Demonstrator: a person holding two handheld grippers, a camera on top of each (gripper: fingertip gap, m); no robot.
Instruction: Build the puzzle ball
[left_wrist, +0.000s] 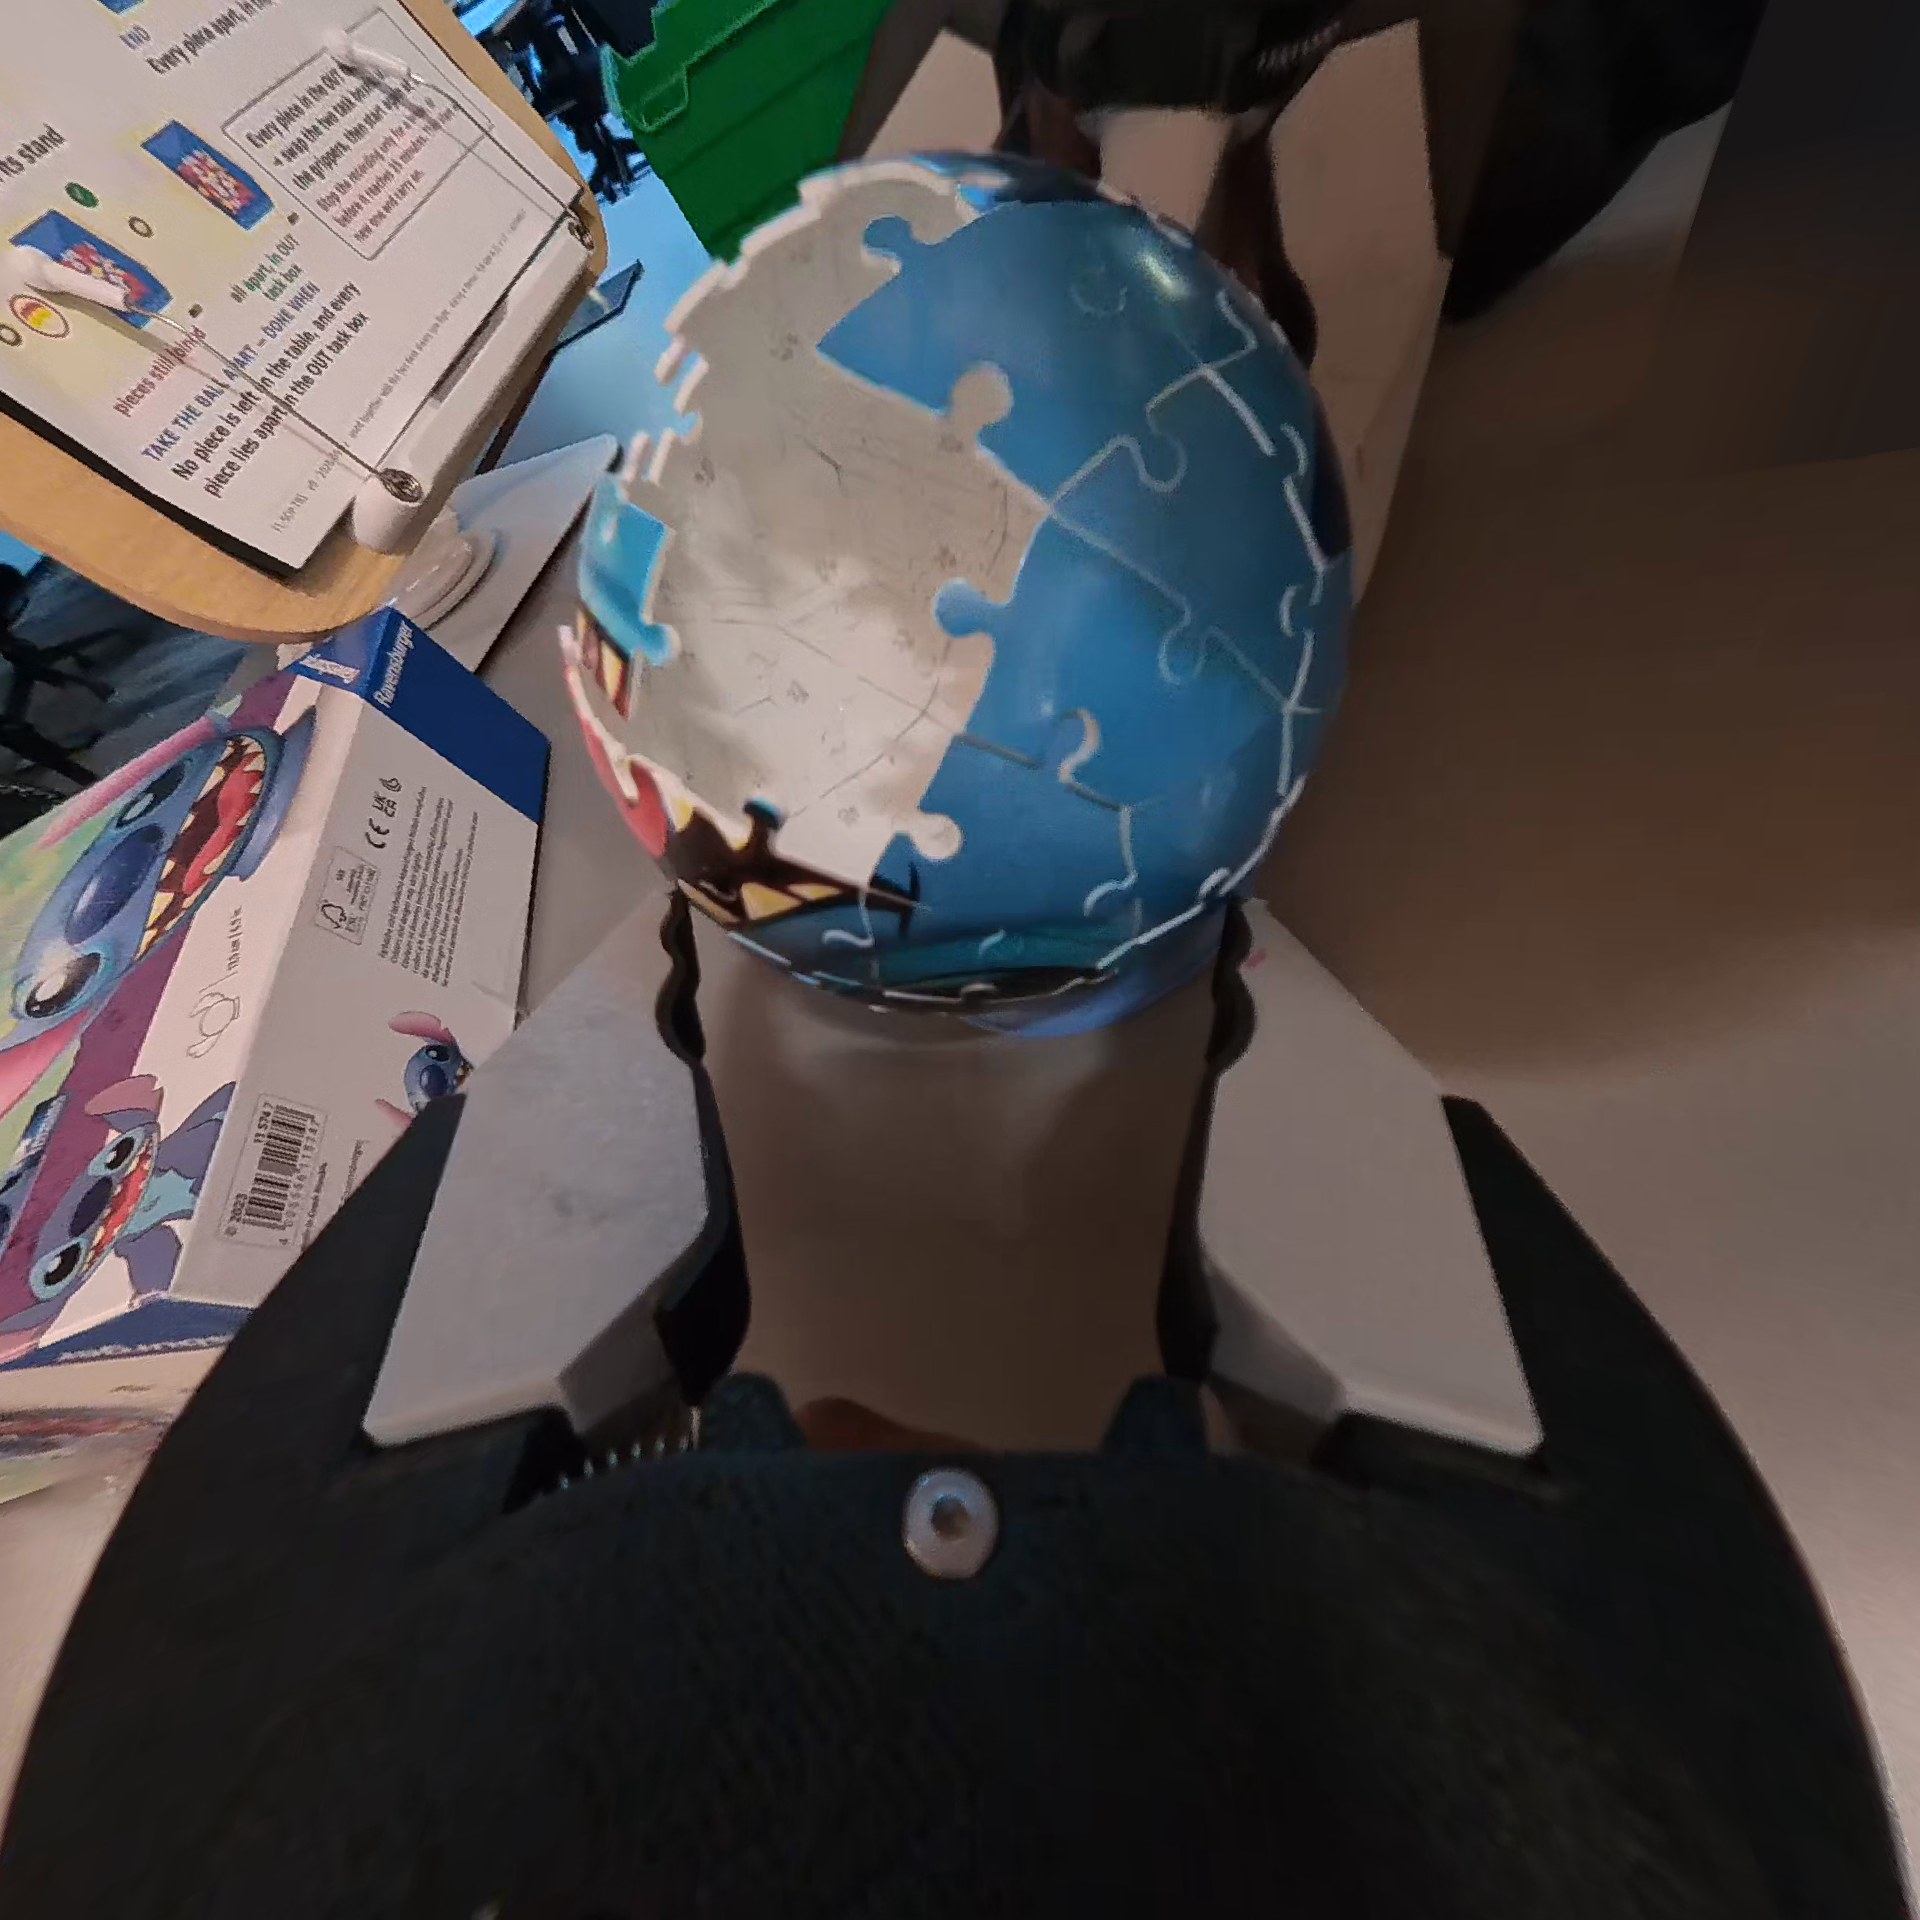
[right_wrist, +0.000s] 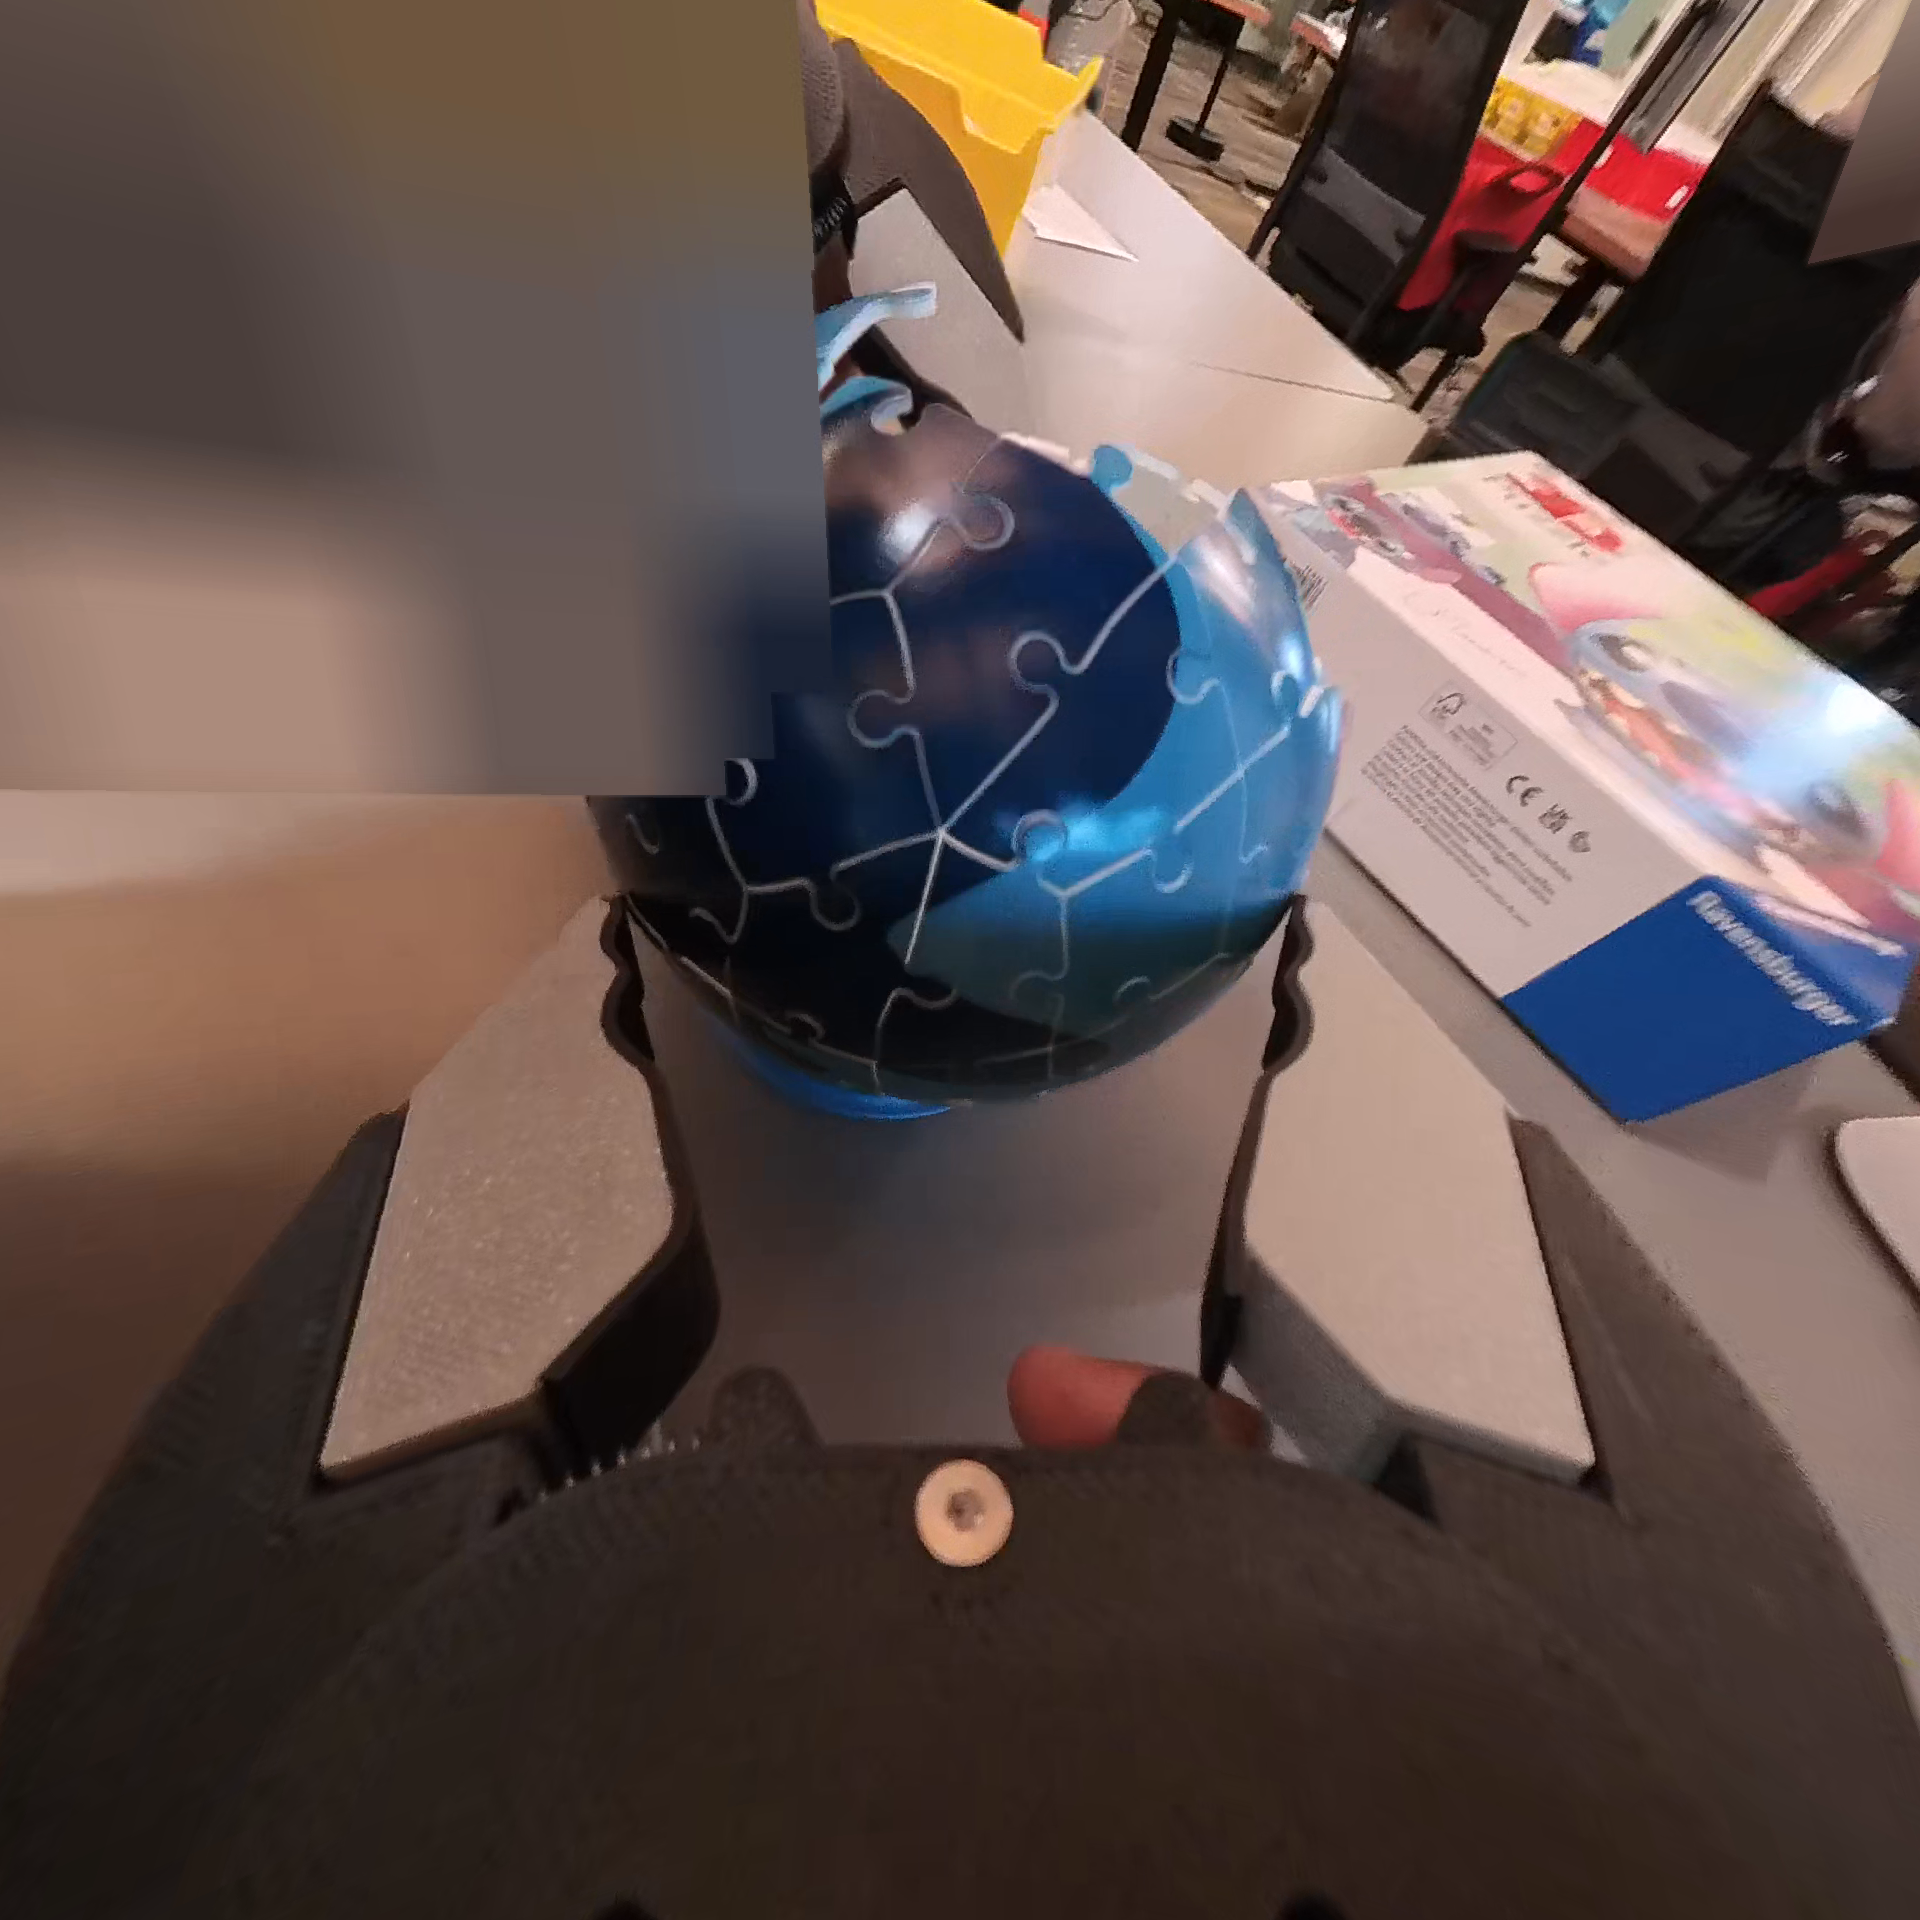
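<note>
The puzzle ball (left_wrist: 1143, 582), mostly blue, is partly built. A large gap on its left shows the white inside (left_wrist: 821, 623). My left gripper (left_wrist: 956, 935) is shut on the ball's lower sides, with a fingertip touching each side. From the opposite side, the right wrist view shows the ball's dark blue back (right_wrist: 987, 727). My right gripper (right_wrist: 956, 966) is shut on the ball in the same way. Light blue piece edges (right_wrist: 873, 307) stick up at the ball's far top. The left gripper's dark finger (right_wrist: 925, 229) shows behind the ball.
The puzzle's box (left_wrist: 312, 935) lies on the grey table (right_wrist: 1195, 312), beside the ball (right_wrist: 1610, 779). An instruction sheet on a wooden stand (left_wrist: 260, 260) stands behind the box. A green bin (left_wrist: 748, 114) and a yellow bin (right_wrist: 966, 94) are farther back. The left gripper's tips are roughly 6 cm from the right gripper's.
</note>
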